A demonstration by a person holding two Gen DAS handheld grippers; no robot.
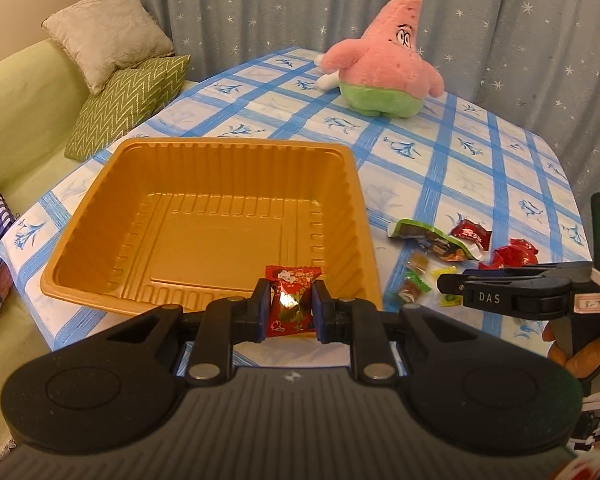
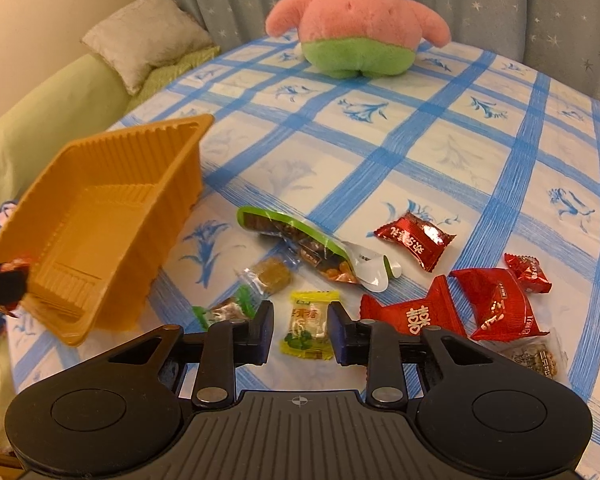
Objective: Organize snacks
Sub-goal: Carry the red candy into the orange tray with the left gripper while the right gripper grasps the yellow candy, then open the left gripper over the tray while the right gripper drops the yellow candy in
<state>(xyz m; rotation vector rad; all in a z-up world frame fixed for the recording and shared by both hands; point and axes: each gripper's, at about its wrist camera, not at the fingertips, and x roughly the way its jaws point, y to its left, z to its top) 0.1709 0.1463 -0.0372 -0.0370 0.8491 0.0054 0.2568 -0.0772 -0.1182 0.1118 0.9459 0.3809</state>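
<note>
Gripping red candy [image 1: 290, 304] (over tray [image 1: 204, 216])

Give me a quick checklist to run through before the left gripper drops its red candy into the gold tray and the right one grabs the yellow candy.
1. Left gripper grips the red candy: ok, clamped between both fingers.
2. Red candy is over the gold tray: cannot tell, it sits at the near rim.
3. Tray has room: ok, its floor looks bare.
4. Right gripper is open: ok.
5. Yellow candy lies between the right fingers: ok, centred, a gap on each side.
6. Neighbouring sweets are clear of the fingers: not ok, the green-wrapped candy lies against the left finger.
</note>
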